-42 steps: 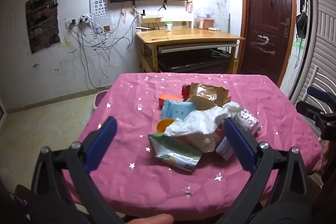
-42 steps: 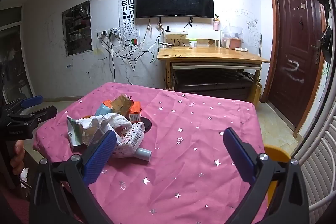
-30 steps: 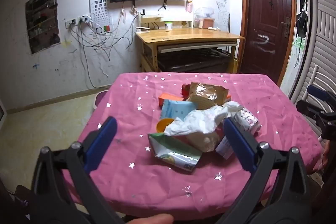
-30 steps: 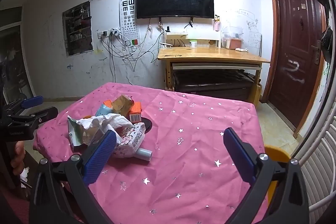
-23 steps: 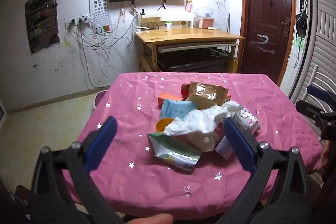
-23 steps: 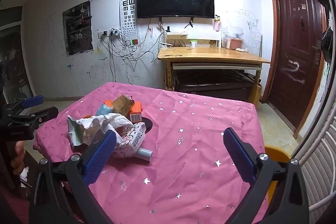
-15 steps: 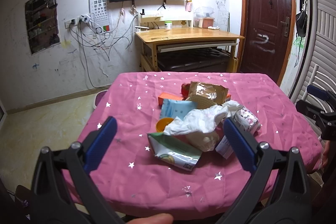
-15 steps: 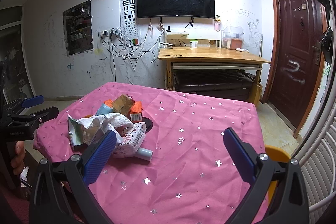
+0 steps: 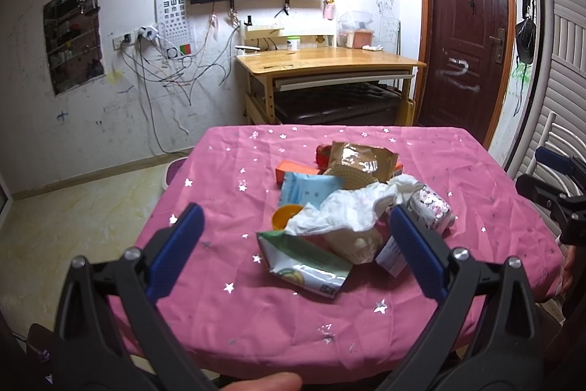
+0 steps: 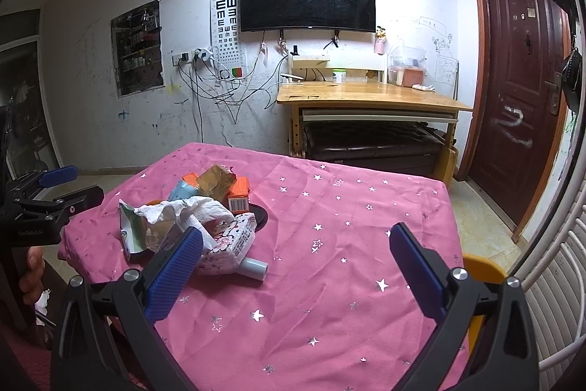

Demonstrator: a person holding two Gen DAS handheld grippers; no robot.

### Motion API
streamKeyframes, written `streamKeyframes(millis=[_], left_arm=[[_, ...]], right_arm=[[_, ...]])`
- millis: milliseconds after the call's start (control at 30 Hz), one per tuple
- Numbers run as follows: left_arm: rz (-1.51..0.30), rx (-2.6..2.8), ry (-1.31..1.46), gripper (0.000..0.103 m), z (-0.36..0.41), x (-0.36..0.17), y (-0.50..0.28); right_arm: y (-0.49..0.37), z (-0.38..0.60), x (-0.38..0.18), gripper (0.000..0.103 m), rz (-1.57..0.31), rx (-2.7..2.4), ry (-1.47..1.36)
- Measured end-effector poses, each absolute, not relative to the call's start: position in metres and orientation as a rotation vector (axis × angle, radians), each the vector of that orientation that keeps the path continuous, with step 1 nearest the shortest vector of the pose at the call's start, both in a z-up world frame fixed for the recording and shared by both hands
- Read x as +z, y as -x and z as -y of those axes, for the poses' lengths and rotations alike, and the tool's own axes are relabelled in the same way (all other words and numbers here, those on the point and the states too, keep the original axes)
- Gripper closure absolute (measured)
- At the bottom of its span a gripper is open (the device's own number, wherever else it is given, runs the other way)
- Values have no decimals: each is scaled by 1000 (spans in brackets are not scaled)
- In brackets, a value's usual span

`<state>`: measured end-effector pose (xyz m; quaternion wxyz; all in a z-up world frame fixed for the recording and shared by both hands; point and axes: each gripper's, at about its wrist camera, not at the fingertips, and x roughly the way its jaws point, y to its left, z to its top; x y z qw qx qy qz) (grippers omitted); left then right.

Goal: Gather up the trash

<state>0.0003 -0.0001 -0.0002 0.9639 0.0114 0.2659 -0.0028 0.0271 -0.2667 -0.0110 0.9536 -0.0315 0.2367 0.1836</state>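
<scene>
Both grippers (image 9: 295, 226) (image 10: 295, 246) gape, trash pile (image 9: 351, 207) ahead on table (image 9: 227, 171).

The left gripper (image 9: 293, 244) and the right gripper (image 10: 295, 262) hang level with jaws spread wide, each gripping nothing.

orange cup (image 9: 286, 216) half under tissue (image 9: 344, 211)

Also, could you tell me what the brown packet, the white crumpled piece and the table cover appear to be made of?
The brown packet looks like glossy plastic or foil film: it throws bright glints. The white crumpled piece seems to be tissue or thin plastic; matte, soft folds, hard to tell which. The table cover looks like pink woven fabric, wrinkled, dotted with shiny silver stars.
</scene>
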Motion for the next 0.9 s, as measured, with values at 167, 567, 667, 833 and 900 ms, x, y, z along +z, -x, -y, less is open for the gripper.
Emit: streamKeyframes(millis=[167,567,667,833,900], left_arm=[[-538,-5,-23,6,0,0,0],[-539,-5,-25,6,0,0,0],[-539,-4,-26,6,0,0,0],[-539,-4,-26,6,0,0,0],[-540,-4,-26,6,0,0,0]], right_arm=[[-27,267,-11,7,-481,375,62],[-27,266,-12,7,-482,375,66],[-26,266,-12,7,-483,376,66],[-26,265,-12,7,-483,378,68],[-26,265,-12,7,-484,378,68]])
